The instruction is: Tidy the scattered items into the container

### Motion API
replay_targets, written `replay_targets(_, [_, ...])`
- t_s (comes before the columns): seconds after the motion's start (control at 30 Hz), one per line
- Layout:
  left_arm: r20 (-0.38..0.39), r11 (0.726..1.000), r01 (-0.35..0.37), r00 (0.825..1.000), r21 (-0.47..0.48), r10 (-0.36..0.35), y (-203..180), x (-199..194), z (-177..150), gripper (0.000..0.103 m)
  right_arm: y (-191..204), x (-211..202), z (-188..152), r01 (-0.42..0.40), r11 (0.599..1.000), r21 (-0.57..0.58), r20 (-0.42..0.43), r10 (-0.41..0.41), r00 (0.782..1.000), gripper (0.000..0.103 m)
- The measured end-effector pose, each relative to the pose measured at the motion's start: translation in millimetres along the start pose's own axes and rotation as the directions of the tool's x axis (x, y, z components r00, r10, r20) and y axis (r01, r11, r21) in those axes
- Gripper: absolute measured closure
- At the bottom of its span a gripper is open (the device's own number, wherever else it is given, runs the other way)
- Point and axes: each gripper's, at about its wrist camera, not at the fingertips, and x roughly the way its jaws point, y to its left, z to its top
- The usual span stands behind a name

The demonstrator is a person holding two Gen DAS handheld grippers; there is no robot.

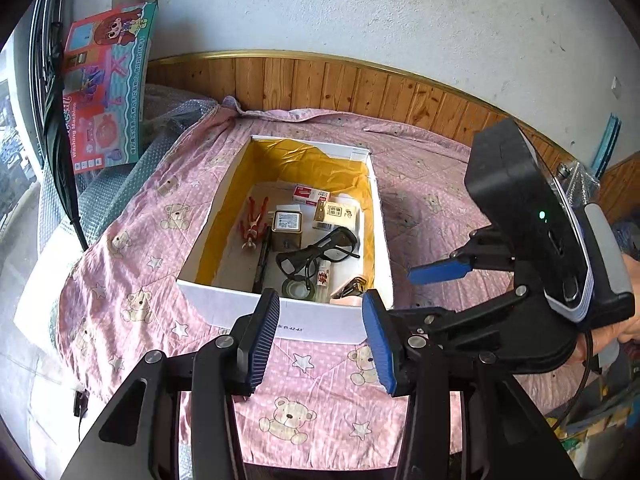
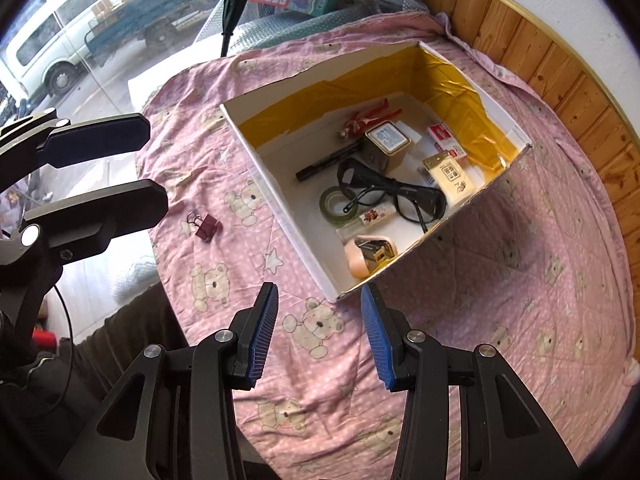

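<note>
One item left out: a small dark-red metal binder clip [image 2: 206,227] lies on the pink bear-print quilt [image 2: 500,320], left of centre in the right wrist view, near the box's long side but apart from it. It is the only loose thing I can see outside the box.

Container: a white cardboard shoe box with yellow lining paper [image 1: 244,312], open-topped, sits mid-frame in both views, so things can be dropped in from above.

Contents: black-framed glasses [image 2: 394,194], a dark marker pen [image 2: 326,166], a roll of greenish tape [image 2: 340,206], a square brass-coloured tin [image 2: 389,141], a red toy figure [image 1: 253,222], two small printed cartons and a pink gadget in the near corner lie loose on the box floor, some overlapping.

Left gripper [image 1: 320,336]: low centre of its own view, blue-padded fingers apart and empty, facing the box's short end. In the right wrist view it shows at the left edge, nearer the clip.

Right gripper [image 2: 320,336]: fingers apart, nothing between them, aimed at the box's near corner.

Stage: nearly finished, by my reading; only the clip remains.

Next: the left gripper looks better placed to reach it. The clip is small on soft cloth, so the pads may pinch quilt too.
</note>
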Motion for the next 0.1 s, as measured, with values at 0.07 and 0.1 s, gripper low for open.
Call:
replay_targets(0.07, [0.013,1.000,0.000,1.000,0.003,0.000,-2.1,-7.9,-1.6,0.058,8.7,-5.8,-2.4,0.020,1.000,-0.013,0.016,-0.019,1.000,0.057])
replay_targets(0.1, [0.018,1.000,-0.002,1.000,0.006,0.001,-2.9,-11.5,-2.6,0.058,13.1,-8.0,-2.7,0.026,1.000,-0.017,0.020,-0.026,0.999,0.057])
